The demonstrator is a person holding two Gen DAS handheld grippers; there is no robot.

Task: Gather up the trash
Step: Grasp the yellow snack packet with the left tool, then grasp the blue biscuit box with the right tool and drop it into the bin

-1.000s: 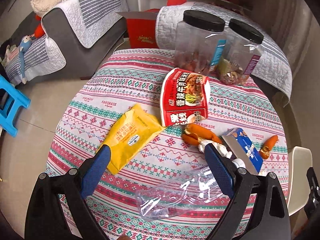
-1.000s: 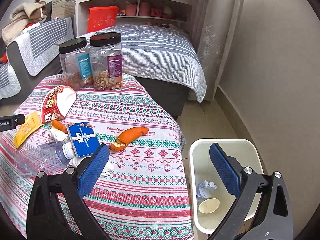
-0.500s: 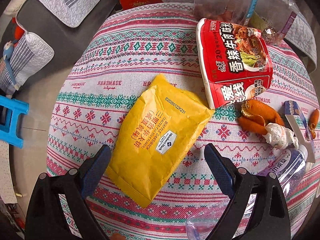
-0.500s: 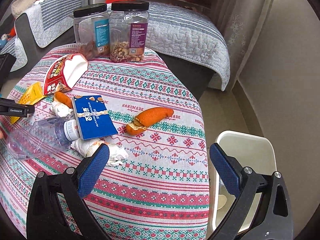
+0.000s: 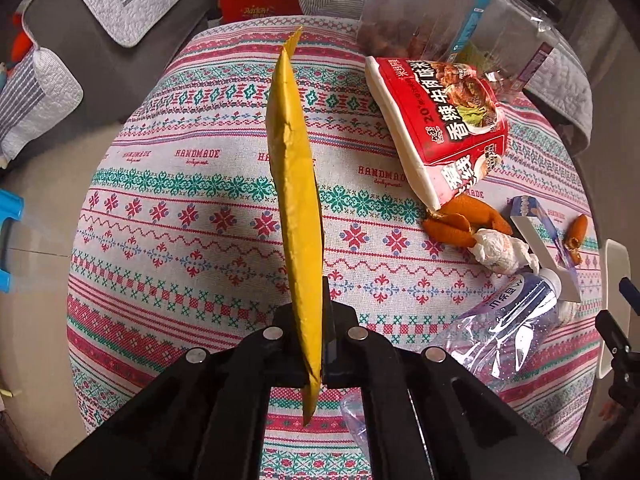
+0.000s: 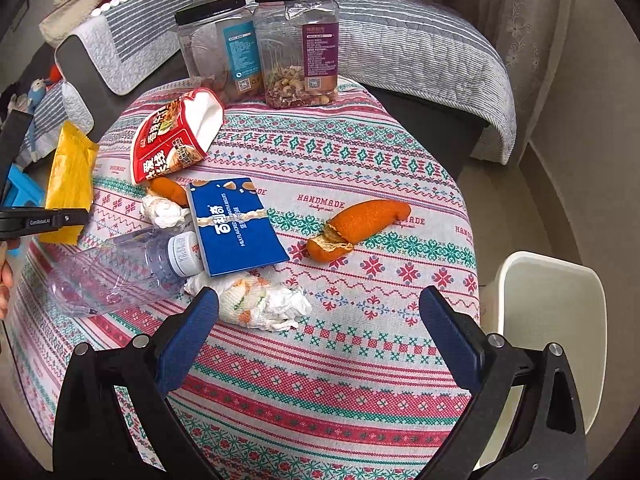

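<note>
My left gripper (image 5: 314, 320) is shut on the yellow snack packet (image 5: 294, 168), held edge-on above the patterned tablecloth (image 5: 192, 216); the packet also shows in the right wrist view (image 6: 70, 178). My right gripper (image 6: 320, 328) is open and empty, low over the table just in front of a crumpled tissue (image 6: 260, 304). On the table lie a red noodle wrapper (image 6: 172, 140), a blue biscuit box (image 6: 236, 224), an empty clear bottle (image 6: 120, 268), orange peel (image 6: 356, 224) and a smaller tissue (image 6: 164, 210). The white trash bin (image 6: 552, 320) stands right of the table.
Two black-lidded clear jars (image 6: 296, 44) of nuts stand at the table's far edge. A grey quilted sofa (image 6: 420, 44) lies behind the table and a grey armchair (image 5: 116, 28) to the left. A blue stool (image 5: 8, 240) stands on the floor at left.
My left gripper came down on the yellow packet, shut on it and lifted it edge-on. My right gripper swung left from the bin to over the table, near the crumpled tissue.
</note>
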